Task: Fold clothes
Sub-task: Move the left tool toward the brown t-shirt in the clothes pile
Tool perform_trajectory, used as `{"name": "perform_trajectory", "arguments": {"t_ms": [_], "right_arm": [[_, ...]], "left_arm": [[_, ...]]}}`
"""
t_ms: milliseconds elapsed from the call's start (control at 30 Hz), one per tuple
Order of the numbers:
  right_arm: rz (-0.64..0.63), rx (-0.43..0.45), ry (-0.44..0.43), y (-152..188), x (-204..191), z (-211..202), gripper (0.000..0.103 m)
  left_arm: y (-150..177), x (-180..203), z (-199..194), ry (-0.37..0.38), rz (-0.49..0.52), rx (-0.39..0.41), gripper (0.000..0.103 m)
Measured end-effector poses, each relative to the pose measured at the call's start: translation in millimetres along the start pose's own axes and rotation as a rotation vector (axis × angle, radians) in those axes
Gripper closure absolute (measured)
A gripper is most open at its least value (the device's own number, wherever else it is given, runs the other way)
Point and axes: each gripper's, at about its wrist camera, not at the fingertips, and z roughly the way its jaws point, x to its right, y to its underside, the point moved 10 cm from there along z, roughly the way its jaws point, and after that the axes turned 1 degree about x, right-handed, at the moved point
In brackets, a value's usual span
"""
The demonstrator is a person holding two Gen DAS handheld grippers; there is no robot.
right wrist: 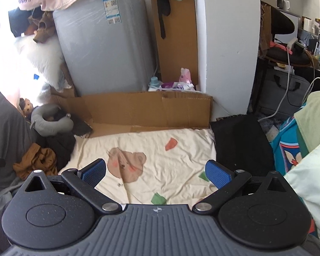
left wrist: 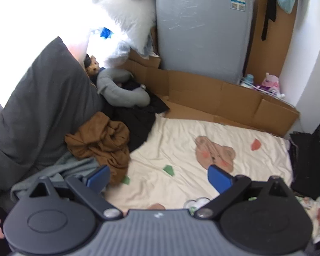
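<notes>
- The left gripper (left wrist: 159,177) hangs with its jaws spread wide, nothing between them.
- Its blue pads (left wrist: 218,178) face each other across the gap, black linkage arms angling back to the grey ribbed body.
- The right gripper (right wrist: 155,173) is likewise wide apart and empty, tilted forward and down.
- Its blue, dotted pads (right wrist: 217,176) sit level with one another.
- No hand or sleeve shows in either wrist view.

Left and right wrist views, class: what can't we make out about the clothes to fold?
- Brown garment: crumpled, type unclear, both views.
- Black clothing: partly under the neck pillow, too dark to read.
- Grey cloth: left gripper covers it.
- Folded black item: right view, contents indistinct.
</notes>
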Motion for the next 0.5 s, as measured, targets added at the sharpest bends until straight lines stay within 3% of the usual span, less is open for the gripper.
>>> {"name": "perform_trajectory", "arguments": {"t_ms": [133, 500], "right_arm": [[0.035, 0.023, -0.027, 4, -2, 11, 0.001], [0.03, 0.012, -0.062, 19, -22, 48, 0.001]], "left_arm": [[-1, -15, 11, 0.037, -0.035, -0.004, 0.005], [-4, -60, 38, 0.051, -0.163, -0.013, 0.005]]}}
